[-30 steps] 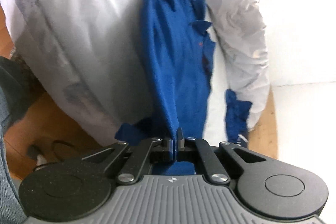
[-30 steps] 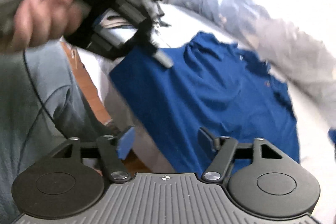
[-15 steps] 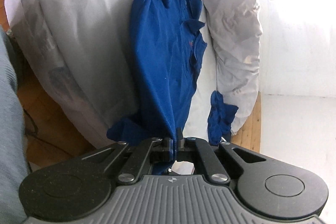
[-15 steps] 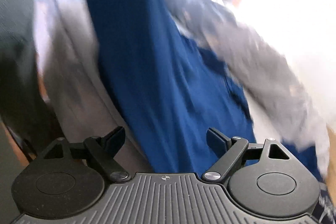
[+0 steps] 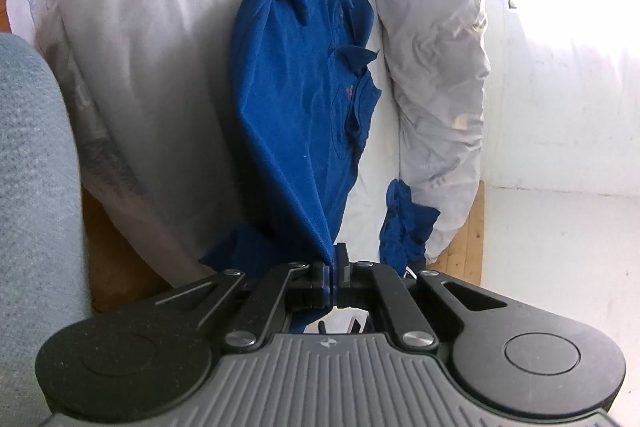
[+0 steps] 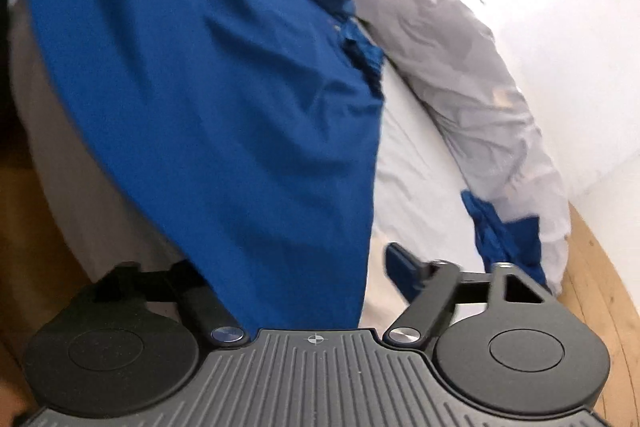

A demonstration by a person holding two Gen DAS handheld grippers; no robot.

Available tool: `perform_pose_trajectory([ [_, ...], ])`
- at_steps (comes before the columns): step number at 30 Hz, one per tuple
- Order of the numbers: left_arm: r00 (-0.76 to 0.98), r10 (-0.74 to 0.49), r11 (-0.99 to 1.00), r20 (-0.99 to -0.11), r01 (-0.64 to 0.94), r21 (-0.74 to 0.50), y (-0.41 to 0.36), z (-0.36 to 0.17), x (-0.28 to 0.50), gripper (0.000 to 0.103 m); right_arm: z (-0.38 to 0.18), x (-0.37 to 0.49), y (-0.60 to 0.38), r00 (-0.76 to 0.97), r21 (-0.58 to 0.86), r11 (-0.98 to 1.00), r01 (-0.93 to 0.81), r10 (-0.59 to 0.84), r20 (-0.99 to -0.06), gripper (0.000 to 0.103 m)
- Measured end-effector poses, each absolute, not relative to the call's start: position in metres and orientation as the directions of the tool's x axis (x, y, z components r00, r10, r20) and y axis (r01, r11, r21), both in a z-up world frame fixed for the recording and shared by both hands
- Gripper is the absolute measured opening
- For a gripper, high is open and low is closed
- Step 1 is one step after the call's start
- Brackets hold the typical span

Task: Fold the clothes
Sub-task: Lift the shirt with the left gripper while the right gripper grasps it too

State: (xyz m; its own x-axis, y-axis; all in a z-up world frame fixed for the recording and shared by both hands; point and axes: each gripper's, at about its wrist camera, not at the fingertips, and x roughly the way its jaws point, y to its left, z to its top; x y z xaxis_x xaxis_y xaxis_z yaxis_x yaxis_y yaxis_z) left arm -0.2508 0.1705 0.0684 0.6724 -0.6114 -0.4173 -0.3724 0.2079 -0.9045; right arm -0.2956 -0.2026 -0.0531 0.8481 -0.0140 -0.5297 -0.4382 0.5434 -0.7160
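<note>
A blue polo shirt [image 5: 296,115] lies lengthwise on the bed, collar at the far end. My left gripper [image 5: 334,259] is shut on its near hem, and the cloth rises taut from the pads. In the right wrist view the same shirt [image 6: 208,99] fills the left half, and its lower edge hangs into my right gripper [image 6: 296,263]. Those jaws are closing with the cloth between them. The right fingertip [image 6: 396,255] stands clear of the fabric. The left finger is hidden behind the shirt.
The bed has a white cover with a blue tree print [image 5: 132,47] and a crumpled grey-white duvet [image 5: 436,87] along its right side. A second small blue garment [image 5: 404,223] hangs at the bed's corner. Wooden floor [image 6: 592,267] and a person's grey-blue clothing [image 5: 32,187] flank the bed.
My right gripper has swung down to the shirt's lower edge, and the cloth now hangs between its narrowing jaws. The left gripper keeps its hold and has hardly moved.
</note>
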Motion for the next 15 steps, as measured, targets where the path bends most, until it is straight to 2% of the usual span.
perform_pose_trajectory([
  [1, 0.673, -0.609, 0.21, -0.419, -0.373, -0.904, 0.171, 0.069, -0.25, 0.005, -0.055, -0.298, -0.205, 0.851, -0.728, 0.522, -0.444, -0.01, -0.525, 0.064],
  [2, 0.675, -0.607, 0.208, -0.419, -0.374, -0.904, 0.172, 0.069, -0.25, 0.004, -0.056, -0.299, -0.207, 0.854, -0.739, 0.504, -0.446, -0.008, -0.521, 0.054],
  [5, 0.675, -0.604, 0.212, -0.423, -0.376, -0.902, 0.173, 0.068, -0.249, 0.005, -0.058, -0.303, -0.212, 0.852, -0.75, 0.48, -0.455, -0.01, -0.523, 0.048],
  [7, 0.672, -0.6, 0.221, -0.435, -0.383, -0.897, 0.173, 0.067, -0.249, 0.005, -0.06, -0.303, -0.215, 0.845, -0.747, 0.473, -0.468, -0.008, -0.535, 0.038],
  [9, 0.667, -0.592, 0.228, -0.452, -0.4, -0.888, 0.173, 0.065, -0.249, 0.005, -0.062, -0.303, -0.217, 0.83, -0.746, 0.441, -0.498, -0.007, -0.558, 0.004],
  [15, 0.661, -0.574, 0.249, -0.483, -0.421, -0.872, 0.178, 0.063, -0.253, 0.005, -0.029, -0.304, -0.224, 0.789, -0.705, 0.425, -0.568, 0.038, -0.613, 0.002],
])
